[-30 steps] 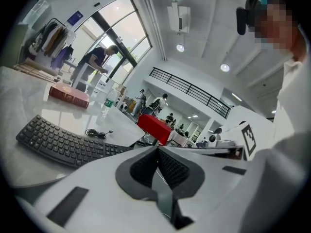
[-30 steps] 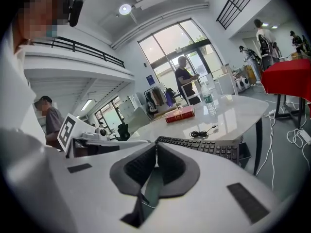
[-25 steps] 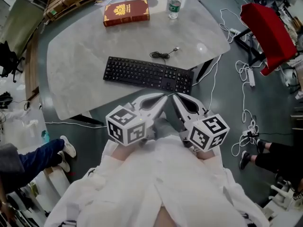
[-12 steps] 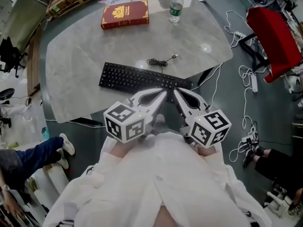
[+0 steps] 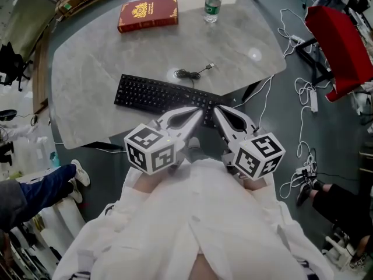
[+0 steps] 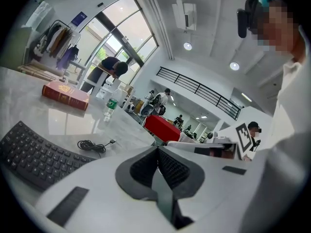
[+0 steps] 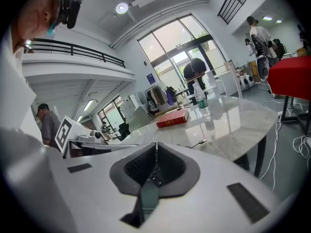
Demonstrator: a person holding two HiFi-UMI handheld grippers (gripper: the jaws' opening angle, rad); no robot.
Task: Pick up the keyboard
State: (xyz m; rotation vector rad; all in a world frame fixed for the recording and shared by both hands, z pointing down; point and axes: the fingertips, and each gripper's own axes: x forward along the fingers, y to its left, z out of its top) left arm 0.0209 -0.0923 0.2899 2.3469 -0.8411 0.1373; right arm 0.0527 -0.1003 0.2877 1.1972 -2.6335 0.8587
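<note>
A black keyboard (image 5: 163,95) lies near the front edge of the grey marble table (image 5: 93,69), its cable coiled (image 5: 187,73) behind it. The keyboard (image 6: 34,157) shows at the lower left of the left gripper view. My left gripper (image 5: 198,111) is shut and empty, its tip above the keyboard's right part. My right gripper (image 5: 214,109) is also shut and empty, close beside the left, over the keyboard's right end. Both sets of jaws stand pressed together in the gripper views, the left gripper (image 6: 158,152) and the right gripper (image 7: 155,147), with nothing between them.
A red book (image 5: 147,13) and a water bottle (image 5: 213,2) stand at the table's far side. A red chair (image 5: 341,45) and floor cables (image 5: 306,92) lie to the right. A seated person's leg and shoe (image 5: 55,182) are at the left, another person's leg (image 5: 338,197) at the right.
Both grippers have moved forward toward the table; their tips now reach over the keyboard's near edge, where before they hung short of it. Both stayed shut.
</note>
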